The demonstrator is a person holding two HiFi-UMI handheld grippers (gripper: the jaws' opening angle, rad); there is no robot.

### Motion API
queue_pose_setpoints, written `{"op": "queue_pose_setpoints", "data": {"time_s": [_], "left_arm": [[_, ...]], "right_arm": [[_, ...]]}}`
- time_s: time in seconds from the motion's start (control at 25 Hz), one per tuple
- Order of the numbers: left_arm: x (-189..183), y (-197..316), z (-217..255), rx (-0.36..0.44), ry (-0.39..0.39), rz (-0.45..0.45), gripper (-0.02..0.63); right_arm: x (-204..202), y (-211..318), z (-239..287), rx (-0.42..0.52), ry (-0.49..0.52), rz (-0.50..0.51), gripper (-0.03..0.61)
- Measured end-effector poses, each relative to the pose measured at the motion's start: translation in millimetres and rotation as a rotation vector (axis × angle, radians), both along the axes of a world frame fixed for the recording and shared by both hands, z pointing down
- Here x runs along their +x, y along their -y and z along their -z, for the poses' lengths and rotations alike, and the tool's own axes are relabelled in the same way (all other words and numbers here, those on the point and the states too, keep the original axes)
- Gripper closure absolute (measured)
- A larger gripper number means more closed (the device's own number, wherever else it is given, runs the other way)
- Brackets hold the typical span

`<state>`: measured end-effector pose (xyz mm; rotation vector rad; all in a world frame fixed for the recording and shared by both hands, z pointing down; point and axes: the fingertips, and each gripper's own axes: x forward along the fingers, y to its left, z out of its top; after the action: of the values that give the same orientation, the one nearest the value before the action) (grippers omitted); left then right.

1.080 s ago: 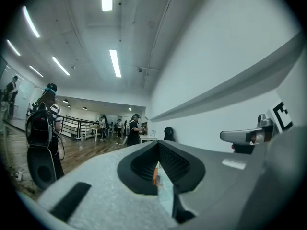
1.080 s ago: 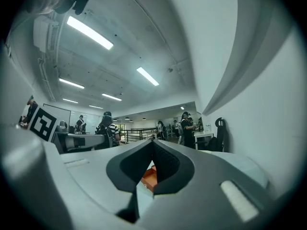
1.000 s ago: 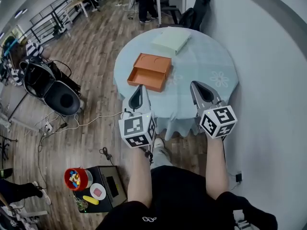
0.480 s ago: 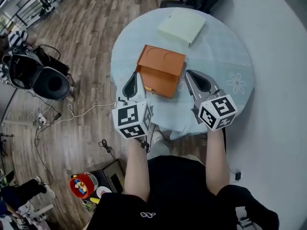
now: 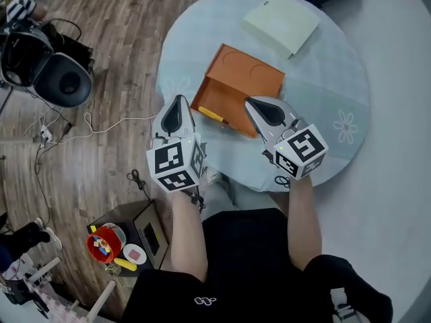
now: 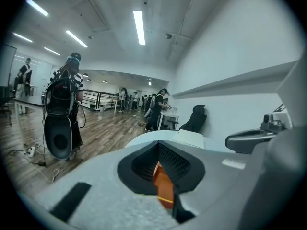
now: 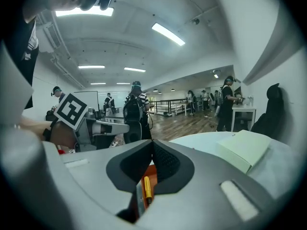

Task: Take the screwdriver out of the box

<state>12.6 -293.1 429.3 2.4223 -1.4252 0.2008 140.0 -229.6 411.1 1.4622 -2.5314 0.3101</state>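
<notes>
An orange box (image 5: 246,79) lies on the round table (image 5: 337,86), its drawer pulled out toward me. Inside the drawer rests a yellow screwdriver (image 5: 212,115), also seen through the right gripper's jaws as a yellow screwdriver (image 7: 147,188). My left gripper (image 5: 176,110) is shut and empty, just left of the drawer's corner. My right gripper (image 5: 261,108) is shut and empty at the drawer's right end. In the left gripper view the orange box (image 6: 164,188) shows beyond the closed tips of the left gripper (image 6: 158,145). The right gripper (image 7: 152,143) points at the drawer.
A pale green flat box (image 5: 281,24) lies at the table's far side. On the floor at left are a black helmet-like object (image 5: 60,79) and a loose cable (image 5: 101,123). A black cabinet (image 5: 138,231) with a red bowl (image 5: 104,244) stands near my left leg.
Both grippers have moved forward and down over the table's near edge, coming to either side of the open drawer. The box now lies nearer in the head view.
</notes>
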Motion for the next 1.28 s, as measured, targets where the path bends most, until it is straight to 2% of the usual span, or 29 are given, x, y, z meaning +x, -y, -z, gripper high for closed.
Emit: {"op": "queue_pose_setpoints", "data": {"time_s": [0.16, 0.36, 0.4, 0.72, 1.04, 1.12, 1.28], "left_arm": [[-7, 23, -10, -0.039, 0.012, 0.05, 0.611], [-39, 38, -12, -0.039, 0.012, 0.163, 0.611], [-45, 40, -16, -0.046, 0.013, 0.179, 0.611], [-81, 47, -39, -0.094, 0.019, 0.265, 0.611], [-99, 45, -54, -0.126, 0.015, 0.313, 0.611], [-104, 44, -58, -0.134, 0.012, 0.322, 0.611], [-115, 41, -64, -0.147, 0.008, 0.344, 0.611]], "right_arm": [[-8, 32, -28, -0.11, -0.026, 0.092, 0.566], [-27, 50, -81, -0.297, -0.105, 0.233, 0.559], [-32, 54, -91, -0.33, -0.118, 0.257, 0.539], [-57, 81, -161, -0.527, -0.237, 0.38, 0.503], [-74, 80, -223, -0.783, -0.395, 0.518, 0.434], [-75, 78, -231, -0.833, -0.437, 0.559, 0.41], [-79, 77, -243, -0.891, -0.502, 0.607, 0.402]]}}
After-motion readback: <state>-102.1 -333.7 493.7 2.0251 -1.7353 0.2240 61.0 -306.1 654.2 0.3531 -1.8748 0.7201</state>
